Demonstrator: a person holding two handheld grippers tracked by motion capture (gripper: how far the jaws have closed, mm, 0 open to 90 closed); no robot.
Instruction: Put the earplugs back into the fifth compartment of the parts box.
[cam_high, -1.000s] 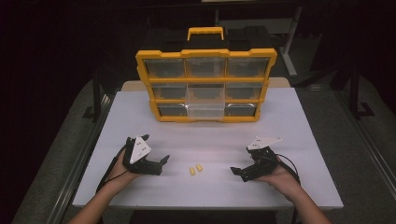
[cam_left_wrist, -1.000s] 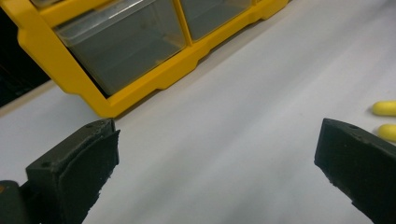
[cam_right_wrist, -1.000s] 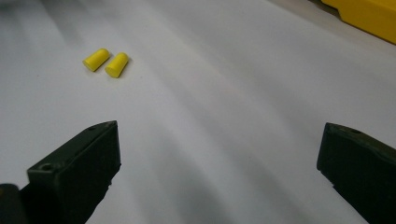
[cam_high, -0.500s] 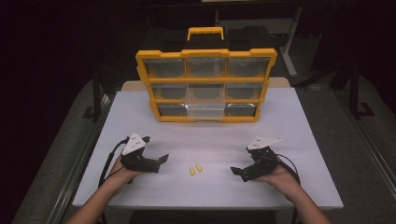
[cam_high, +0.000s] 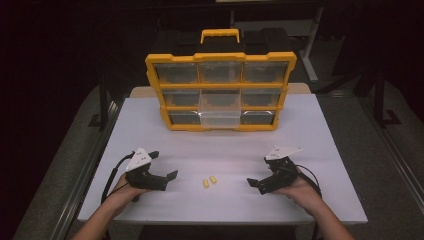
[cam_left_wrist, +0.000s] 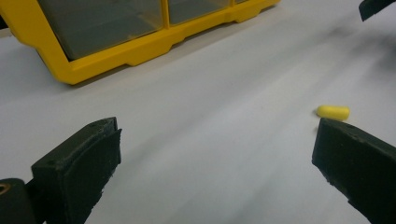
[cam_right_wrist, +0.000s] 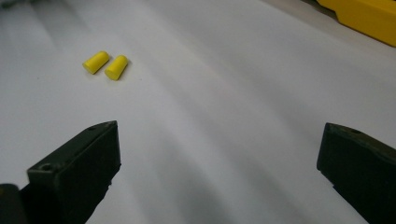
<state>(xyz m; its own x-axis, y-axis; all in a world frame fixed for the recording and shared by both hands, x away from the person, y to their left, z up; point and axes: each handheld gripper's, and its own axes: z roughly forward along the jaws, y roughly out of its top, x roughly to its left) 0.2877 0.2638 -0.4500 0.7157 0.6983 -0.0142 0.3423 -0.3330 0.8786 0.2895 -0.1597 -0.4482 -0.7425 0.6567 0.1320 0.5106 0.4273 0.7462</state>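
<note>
Two small yellow plugs (cam_high: 208, 182) lie side by side, touching or nearly so, on the white counter (cam_high: 320, 145), near its front edge & roughly midway btw the two tools. In the right gripper view the plugs (cam_right_wrist: 106, 65) sit upper left, well ahead of the black jaws, each a short tapered cylinder lying on its side. In the left gripper view just one plug (cam_left_wrist: 333, 111) shows, right beside the top of the right-hand jaw but not btw the jaws; can't tell if it touches.

Left tool (cam_high: 165, 166): released, jaws spread wide, nothing btw them, resting low on the counter w/ the hand (cam_high: 120, 190) wrapped round its rear. It sits left of the plugs, jaws pointing toward them. Its cable loops off to the left.

Right tool (cam_high: 260, 181): also released, jaws wide apart, bare counter btw them. Held by the right hand (cam_high: 300, 189) on the right side of the plugs, near but apart from them, jaws aimed left toward them.

Behind, at the counter's far side, stands a yellow organizer box (cam_high: 221, 90) w/ handle on top & three rows of clear drawers. The middle drawer of the bottom row (cam_high: 219, 119) is pulled out toward the front; it looks empty, though hard to be sure. The box's lower edge (cam_left_wrist: 154, 46) shows across the top of the left gripper view, a corner of it (cam_right_wrist: 364, 16) in the right gripper view.
</note>
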